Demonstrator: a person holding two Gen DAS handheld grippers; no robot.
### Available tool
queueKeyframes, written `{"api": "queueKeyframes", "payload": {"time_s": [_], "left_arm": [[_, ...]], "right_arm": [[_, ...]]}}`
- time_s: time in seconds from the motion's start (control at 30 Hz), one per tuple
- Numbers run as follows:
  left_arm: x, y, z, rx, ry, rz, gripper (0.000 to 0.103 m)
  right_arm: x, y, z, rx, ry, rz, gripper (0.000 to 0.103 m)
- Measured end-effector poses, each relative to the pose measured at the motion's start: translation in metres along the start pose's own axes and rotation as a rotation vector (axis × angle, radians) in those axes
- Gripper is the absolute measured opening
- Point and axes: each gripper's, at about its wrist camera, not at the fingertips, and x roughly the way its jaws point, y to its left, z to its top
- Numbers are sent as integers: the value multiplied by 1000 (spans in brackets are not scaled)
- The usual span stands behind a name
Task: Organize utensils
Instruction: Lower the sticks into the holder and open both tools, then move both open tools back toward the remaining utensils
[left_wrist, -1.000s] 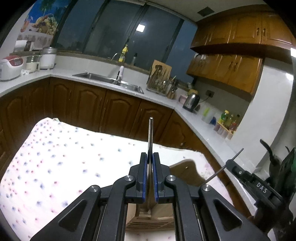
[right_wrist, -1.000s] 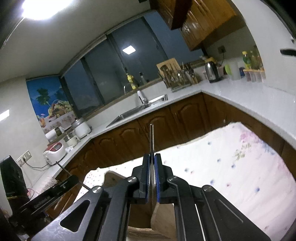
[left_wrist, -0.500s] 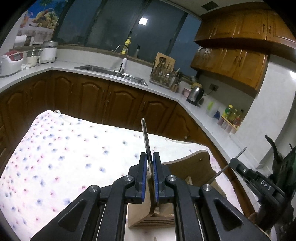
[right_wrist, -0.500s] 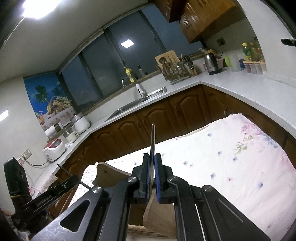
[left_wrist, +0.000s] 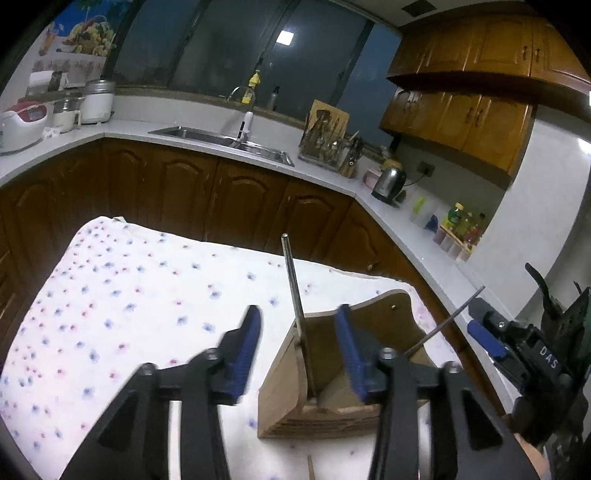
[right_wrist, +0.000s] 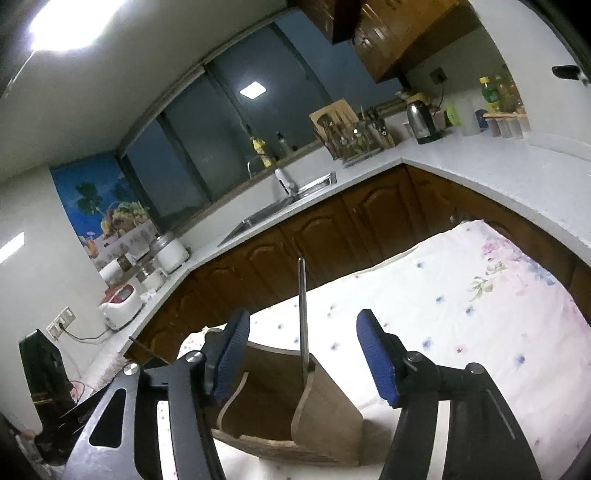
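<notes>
The left gripper (left_wrist: 299, 343) has just been opening, its jaws now clear of the thin metal utensil (left_wrist: 295, 295) standing in the wooden holder (left_wrist: 284, 398); the right gripper (right_wrist: 301, 354) likewise (its utensil (right_wrist: 303, 314) stands free). Both look stiff, light, slick: pinch mid-shaft.

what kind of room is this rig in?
A home kitchen, most likely. A stainless sink sits in a white counter over brown wooden cabinets, with an electric kettle and a rice cooker on it. The work surface is a table with a floral cloth.
</notes>
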Motion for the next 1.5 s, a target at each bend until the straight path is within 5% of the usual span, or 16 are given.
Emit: {"api": "queueKeyframes", "payload": {"time_s": [0.07,0.13,0.3,0.9,1.5], "left_arm": [[-10,1,-4,-1,-8,4,62],[-22,3,-7,-8,-16,28,84],[-58,7,-24,-18,-39,35,92],[-194,24,-89,-51,-25,34,96],[-237,14,-135,-9,57,59,96]], "right_arm": [[-8,0,0,13,1,9,86],[-18,0,-1,19,-9,16,93],[-47,6,-7,6,-19,31,98],[-163,21,-63,-52,1,-9,99],[-211,4,-127,-68,80,-113,99]]}}
